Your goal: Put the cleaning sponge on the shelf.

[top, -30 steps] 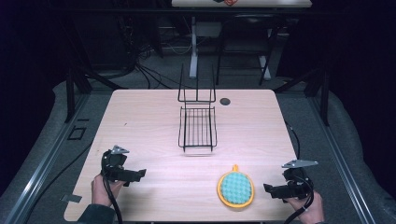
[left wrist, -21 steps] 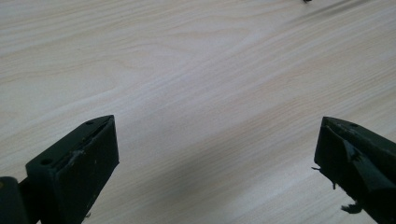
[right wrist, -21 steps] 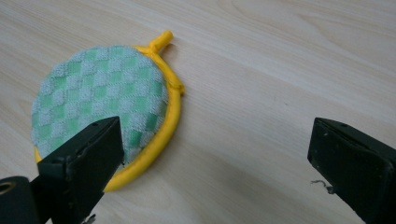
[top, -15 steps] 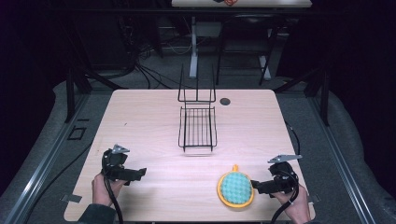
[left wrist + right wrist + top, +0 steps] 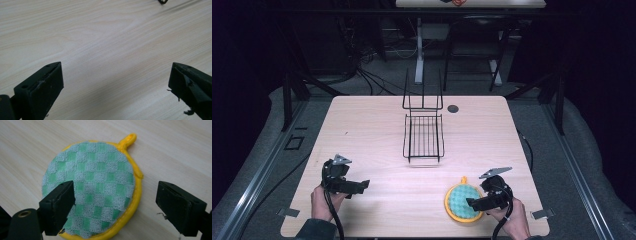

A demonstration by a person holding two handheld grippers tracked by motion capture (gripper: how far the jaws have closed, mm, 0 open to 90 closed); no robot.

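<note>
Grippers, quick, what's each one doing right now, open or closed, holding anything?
Left gripper: open, holding nothing, over bare table.
Right gripper: open, jaws straddling the round scrub pad, not gripping it.

The high view looks forward and down from above the near edge of the pale wood-grain table (image 5: 372, 125), taking in its whole top. The left gripper view rides low and close over bare tabletop, with one corner of the black wire rack (image 5: 163, 1) at its top edge. The right gripper view sits just above the round green-checked, yellow-rimmed pot holder (image 5: 92, 187), which the high view places near the table's near right corner (image 5: 463, 202).
</note>
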